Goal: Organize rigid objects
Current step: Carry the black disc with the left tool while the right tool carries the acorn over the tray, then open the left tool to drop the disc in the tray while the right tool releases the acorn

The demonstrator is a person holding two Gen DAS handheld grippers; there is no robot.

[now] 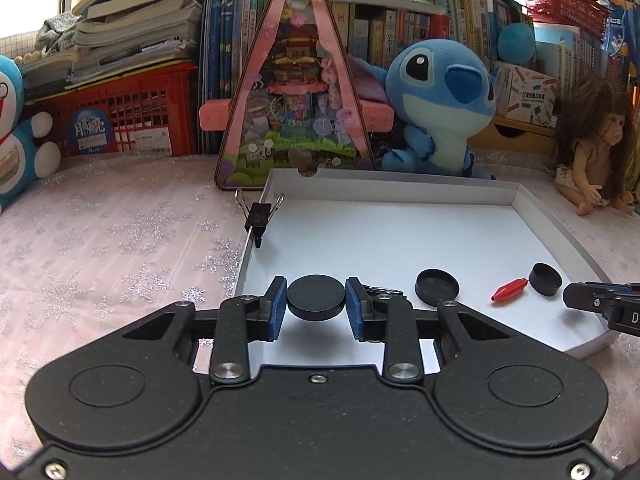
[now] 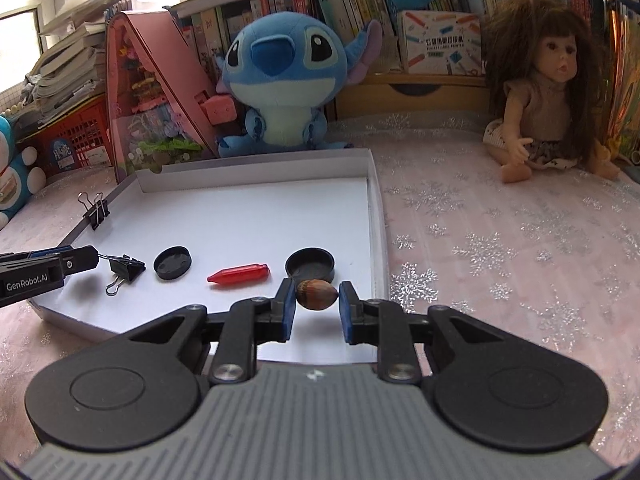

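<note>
From the left wrist, we see our left gripper [image 1: 316, 307] clamped on a black disc [image 1: 316, 298], its blue pads [image 1: 279, 307] pressing the rim from either side. The disc hangs level above the white tray [image 1: 400, 236], a soft shadow beneath it, so we judge it carried, not resting. Holding it by the edge keeps the flat face down, ready to be set flat. Further right on the tray floor lie a black cap [image 1: 437, 286], hollow side up, a red capsule [image 1: 509, 289] and a second black cap [image 1: 545, 279] tipped on its edge. A binder clip [image 1: 259, 216] grips the tray's left wall, seemingly to hold the cardboard corner together. The tip of our right gripper [image 1: 600, 304] enters at the right edge; from here we cannot tell how it stands.

From the right wrist, we see the right gripper closed on a brown acorn [image 2: 316, 294], pinched end to end across its long axis, probably because that gives the pads the firmest seat on a round nut. It sits just above the tray's near right corner, directly in front of the upturned black cap. A row runs leftward: the red capsule, another black cap, then a loose binder clip [image 2: 124, 270] beside the left gripper's tip. The tray seems to be the collecting place, and both grippers look about to add their loads to the line.
</note>
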